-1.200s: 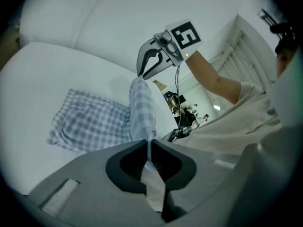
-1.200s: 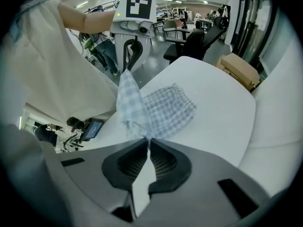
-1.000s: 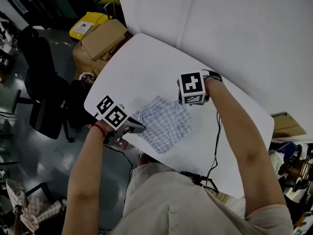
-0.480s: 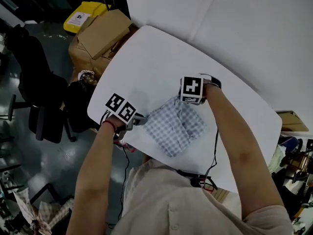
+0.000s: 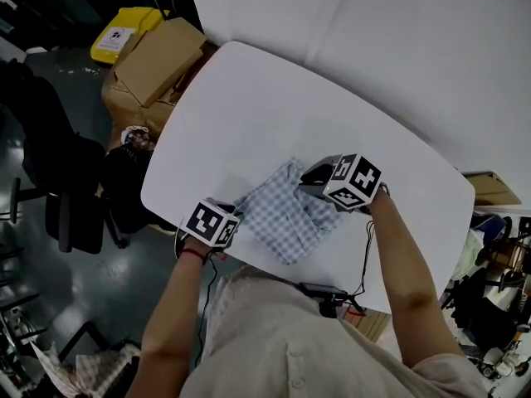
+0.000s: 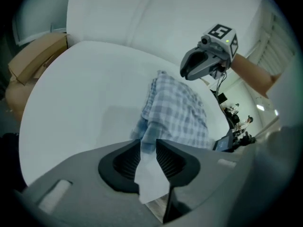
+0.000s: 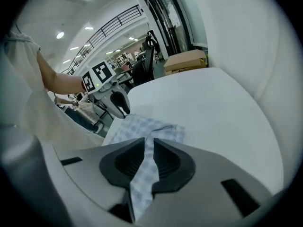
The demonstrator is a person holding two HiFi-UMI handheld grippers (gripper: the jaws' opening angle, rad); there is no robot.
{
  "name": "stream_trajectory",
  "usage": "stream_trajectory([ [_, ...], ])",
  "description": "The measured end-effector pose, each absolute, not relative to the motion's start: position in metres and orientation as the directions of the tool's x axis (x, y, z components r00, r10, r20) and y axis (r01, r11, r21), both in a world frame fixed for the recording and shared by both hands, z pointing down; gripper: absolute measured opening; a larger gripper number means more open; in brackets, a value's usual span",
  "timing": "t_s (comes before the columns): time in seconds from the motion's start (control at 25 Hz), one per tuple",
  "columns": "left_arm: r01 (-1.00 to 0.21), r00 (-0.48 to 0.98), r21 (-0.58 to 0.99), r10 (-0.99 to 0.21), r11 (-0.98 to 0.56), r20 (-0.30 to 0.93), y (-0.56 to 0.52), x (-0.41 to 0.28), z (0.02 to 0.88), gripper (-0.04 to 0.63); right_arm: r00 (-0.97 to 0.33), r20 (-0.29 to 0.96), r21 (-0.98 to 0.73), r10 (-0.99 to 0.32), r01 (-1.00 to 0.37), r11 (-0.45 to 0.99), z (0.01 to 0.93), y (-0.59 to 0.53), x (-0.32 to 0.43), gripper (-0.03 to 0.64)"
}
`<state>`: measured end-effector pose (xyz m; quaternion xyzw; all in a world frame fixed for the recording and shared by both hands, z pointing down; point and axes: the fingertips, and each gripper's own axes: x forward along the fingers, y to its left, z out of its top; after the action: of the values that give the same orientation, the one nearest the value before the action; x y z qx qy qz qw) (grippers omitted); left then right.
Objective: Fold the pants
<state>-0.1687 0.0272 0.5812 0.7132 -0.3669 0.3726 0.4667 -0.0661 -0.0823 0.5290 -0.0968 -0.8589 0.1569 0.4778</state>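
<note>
The blue-and-white checked pants lie bunched and folded on the white table, near its front edge. My left gripper is at their left edge. In the left gripper view a strip of the pants runs between the jaws of that gripper, which have just been opening; the cloth lies slack there. My right gripper is at the pants' far right corner. Its jaws have also just been opening, and a fold of the pants still lies between them.
Cardboard boxes and a yellow bin stand on the floor beyond the table's left end. A black chair is at the left. A black cable trails from the right gripper over the table's near edge.
Both grippers came down to the table with the pants. The right one swung right and rolled over; the left one drew back toward the near edge. The cloth now rests on the table.
</note>
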Motion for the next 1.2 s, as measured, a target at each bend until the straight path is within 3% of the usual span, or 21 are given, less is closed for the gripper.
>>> stream_trajectory([
  [0.28,-0.896,0.375,0.318,-0.145,-0.311,0.916,0.020,-0.170,0.609,0.100,-0.557,0.748,-0.505,0.360,-0.127,0.854,0.558,-0.072,-0.079,0.069],
  [0.4,-0.890,0.392,0.341,-0.126,-0.303,0.911,0.019,-0.169,0.614,0.098,-0.523,0.760,-0.508,0.386,-0.109,0.854,0.562,-0.062,-0.088,0.065],
  [0.48,-0.885,0.404,0.358,-0.109,-0.297,0.908,0.020,-0.169,0.614,0.082,-0.501,0.775,-0.491,0.386,-0.093,0.866,0.563,-0.060,-0.090,0.023],
  [0.76,-0.877,0.431,0.400,-0.068,-0.267,0.900,0.026,-0.174,0.612,0.023,-0.475,0.797,-0.478,0.373,-0.119,0.870,0.537,-0.087,-0.076,0.017],
  [0.96,-0.881,0.429,0.403,-0.057,-0.250,0.902,0.027,-0.179,0.613,0.021,-0.535,0.756,-0.492,0.377,-0.085,0.866,0.518,-0.085,-0.088,0.017],
  [1.2,-0.876,0.444,0.423,-0.046,-0.234,0.895,0.028,-0.178,0.612,0.021,-0.595,0.769,-0.435,0.232,-0.221,0.873,0.525,-0.118,-0.075,0.020],
])
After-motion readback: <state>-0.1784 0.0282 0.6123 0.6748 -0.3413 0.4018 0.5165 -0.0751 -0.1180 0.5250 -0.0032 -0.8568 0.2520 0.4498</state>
